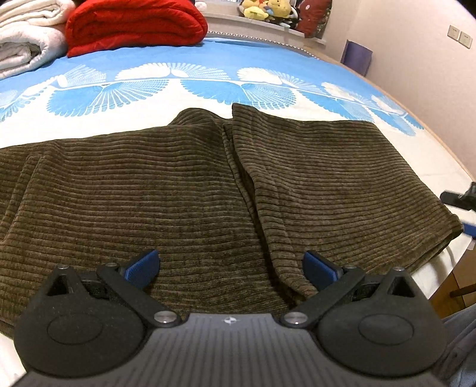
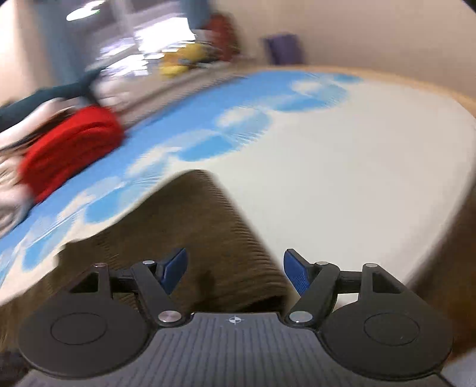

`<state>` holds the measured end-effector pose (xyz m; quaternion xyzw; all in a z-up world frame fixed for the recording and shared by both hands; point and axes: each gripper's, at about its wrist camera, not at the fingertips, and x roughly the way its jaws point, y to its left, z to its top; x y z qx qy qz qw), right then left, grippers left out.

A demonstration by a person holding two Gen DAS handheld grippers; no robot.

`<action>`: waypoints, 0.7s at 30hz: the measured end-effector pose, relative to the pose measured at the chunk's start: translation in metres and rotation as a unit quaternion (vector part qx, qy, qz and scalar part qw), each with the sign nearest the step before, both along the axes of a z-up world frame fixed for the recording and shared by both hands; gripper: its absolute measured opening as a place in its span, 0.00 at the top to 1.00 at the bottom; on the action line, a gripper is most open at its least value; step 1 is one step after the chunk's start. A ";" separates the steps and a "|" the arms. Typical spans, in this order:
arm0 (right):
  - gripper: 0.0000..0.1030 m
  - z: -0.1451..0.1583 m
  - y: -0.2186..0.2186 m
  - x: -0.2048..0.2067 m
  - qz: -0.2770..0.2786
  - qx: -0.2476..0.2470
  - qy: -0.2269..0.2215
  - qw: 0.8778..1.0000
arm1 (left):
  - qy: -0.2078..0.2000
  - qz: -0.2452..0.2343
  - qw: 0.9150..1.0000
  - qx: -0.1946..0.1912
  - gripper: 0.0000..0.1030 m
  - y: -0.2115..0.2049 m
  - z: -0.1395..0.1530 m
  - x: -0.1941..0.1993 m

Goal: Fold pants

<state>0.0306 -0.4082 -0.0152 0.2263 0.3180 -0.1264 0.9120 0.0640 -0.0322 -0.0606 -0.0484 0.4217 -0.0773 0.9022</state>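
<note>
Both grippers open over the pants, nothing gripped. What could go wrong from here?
1. The pants carry a raised crease down the middle; folding now may lock it in.
2. The right gripper view is motion-blurred, so it may pinch off the hem edge.
3. The left gripper could grab only the top layer.

A: Setting?
B: I log it as a home bedroom: a bed (image 1: 297, 59) under a blue-and-white patterned sheet, folded red blanket (image 1: 134, 26) and white quilt (image 1: 26, 32) stacked on it.
A: Other evidence?
B: Plush toys (image 1: 267, 9) line the ledge behind.
</note>
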 end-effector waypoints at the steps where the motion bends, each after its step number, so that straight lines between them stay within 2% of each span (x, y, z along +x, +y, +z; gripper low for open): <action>1: 0.28 -0.006 -0.007 0.002 -0.023 0.023 0.013 0.999 | 0.000 0.001 1.000 0.000 0.00 0.000 0.000 -0.001; 4: 0.28 -0.021 -0.022 0.011 -0.029 0.111 0.032 0.993 | -0.001 0.002 1.000 0.000 0.00 0.002 0.001 -0.003; 6: 0.26 -0.027 -0.019 0.018 -0.013 0.134 0.045 0.990 | 0.001 0.003 1.000 -0.003 0.00 0.003 0.001 -0.004; 10: 0.18 -0.029 -0.002 0.026 0.000 0.105 0.046 0.993 | 0.002 0.005 1.000 -0.003 0.00 0.004 0.002 -0.004; 21: 0.14 -0.027 0.009 0.028 0.001 0.072 0.055 0.996 | 0.005 0.010 1.000 -0.008 0.00 0.011 0.002 -0.006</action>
